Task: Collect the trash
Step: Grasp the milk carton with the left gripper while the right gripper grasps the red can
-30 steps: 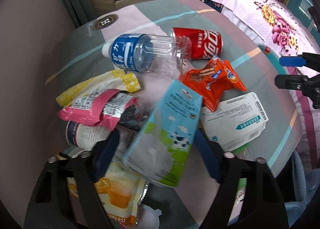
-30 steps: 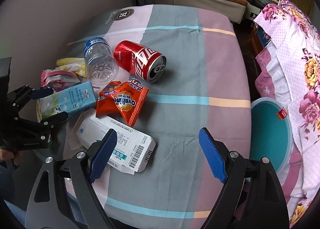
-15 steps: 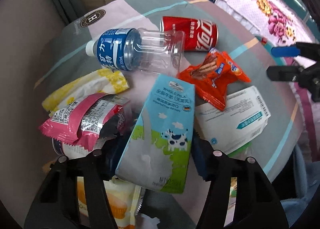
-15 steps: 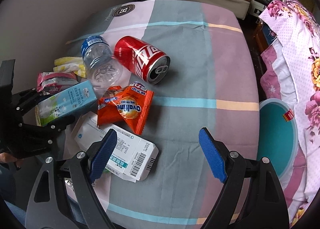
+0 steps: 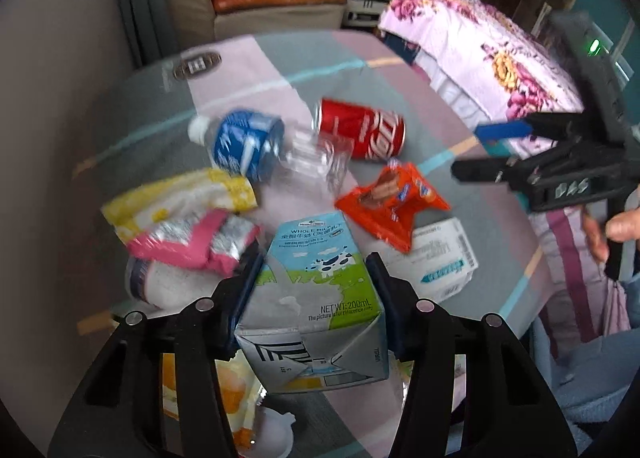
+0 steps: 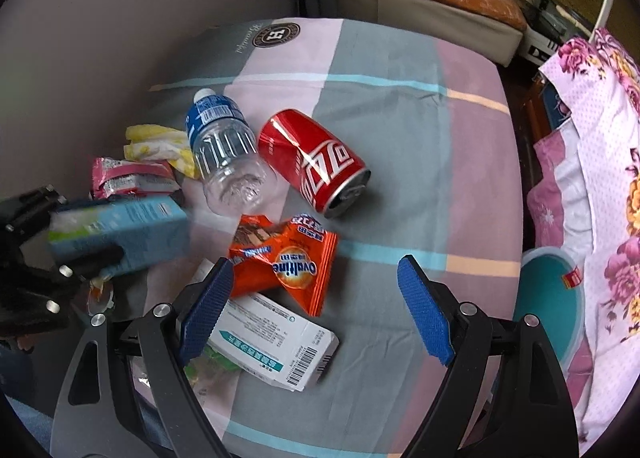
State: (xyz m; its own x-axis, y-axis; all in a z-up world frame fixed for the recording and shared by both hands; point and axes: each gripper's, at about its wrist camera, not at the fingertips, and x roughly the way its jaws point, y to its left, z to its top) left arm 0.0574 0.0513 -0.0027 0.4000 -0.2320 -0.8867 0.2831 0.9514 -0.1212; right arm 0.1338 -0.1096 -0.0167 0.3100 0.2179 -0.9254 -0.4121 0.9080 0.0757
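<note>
Now the tabletop [image 6: 400,162], under its striped pink, grey and teal cloth, fills most of both views, and a teal bin [image 6: 552,306] shows at the right edge of the right wrist view, beside the floral bedding [image 6: 600,138]. The chief change is the milk carton [image 5: 316,306]: a second ago it lay tilted among the wrappers between open tongs, and now the left tongs [image 5: 314,274] are closed on its two sides, with its base turned toward the camera at lower centre of the left wrist view. Seen from the right, the carton sits at the left edge of the frame and looks lifted clear of the pile, though blur keeps that uncertain. The right tongs [image 6: 316,306] have stayed spread wide and empty, hovering over the orange snack packet [image 6: 288,258] and the white box [image 6: 276,342]. The rest lies untouched: the red can [image 6: 316,162] and clear bottle [image 6: 224,150] at centre, the pink wrapper [image 6: 128,178] and yellow wrapper [image 6: 160,142] at left. I judge the first piece secured and ready to be carried to the bin; every other piece is yet to be collected.
</note>
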